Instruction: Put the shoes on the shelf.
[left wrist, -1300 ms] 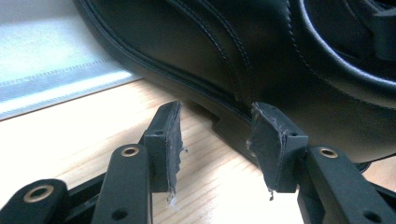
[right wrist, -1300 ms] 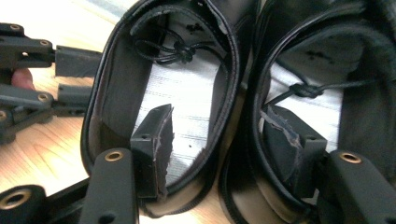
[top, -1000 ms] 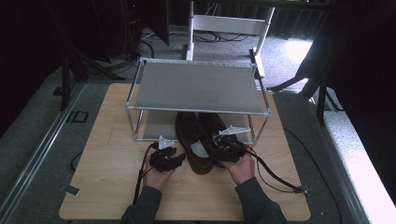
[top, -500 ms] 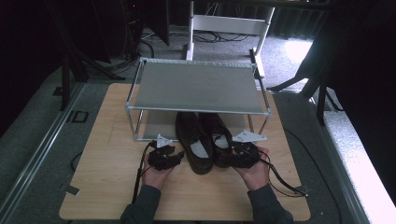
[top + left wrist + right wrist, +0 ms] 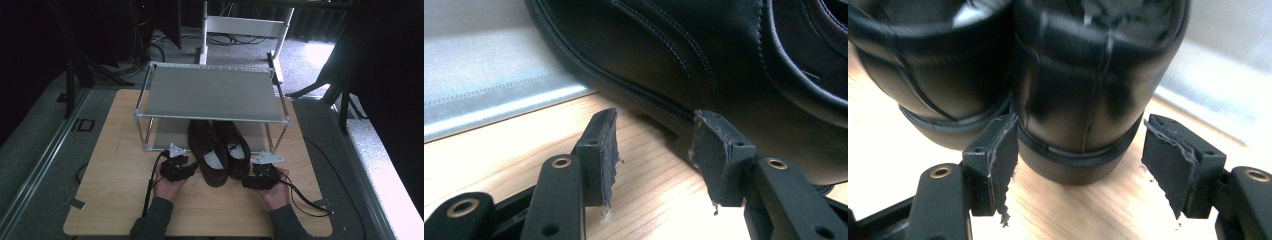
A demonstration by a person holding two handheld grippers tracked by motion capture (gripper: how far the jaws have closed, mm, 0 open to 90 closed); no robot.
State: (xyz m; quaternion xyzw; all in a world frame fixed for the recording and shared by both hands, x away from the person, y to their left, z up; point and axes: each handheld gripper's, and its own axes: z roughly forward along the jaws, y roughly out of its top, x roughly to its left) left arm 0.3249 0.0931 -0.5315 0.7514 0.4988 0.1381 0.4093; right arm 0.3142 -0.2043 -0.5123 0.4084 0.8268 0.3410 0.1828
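Note:
Two black leather shoes stand side by side on the wooden table point(image 5: 115, 165), toes under the metal rack point(image 5: 210, 92): the left shoe point(image 5: 206, 155) and the right shoe point(image 5: 236, 147). My left gripper point(image 5: 189, 167) lies open beside the left shoe. In the left gripper view its jaws point(image 5: 656, 135) stand apart over bare wood, one pad point(image 5: 719, 155) close to the sole of the shoe point(image 5: 704, 55). My right gripper point(image 5: 252, 172) is behind the right shoe's heel. Its jaws point(image 5: 1085, 130) have just been opening, and the heel point(image 5: 1083, 100) sits between the pads, which are clear of it.
The rack has a grey top shelf and a lower shelf point(image 5: 484, 75) level with the table. A white frame point(image 5: 245, 25) stands on the floor beyond. Cables point(image 5: 305, 200) trail from the grippers across the near table. Bare wood lies left and right of the shoes.
My right gripper has drawn back from the right shoe's heel, toward the person and slightly rightward, with its jaws wider. The left gripper has stayed put.

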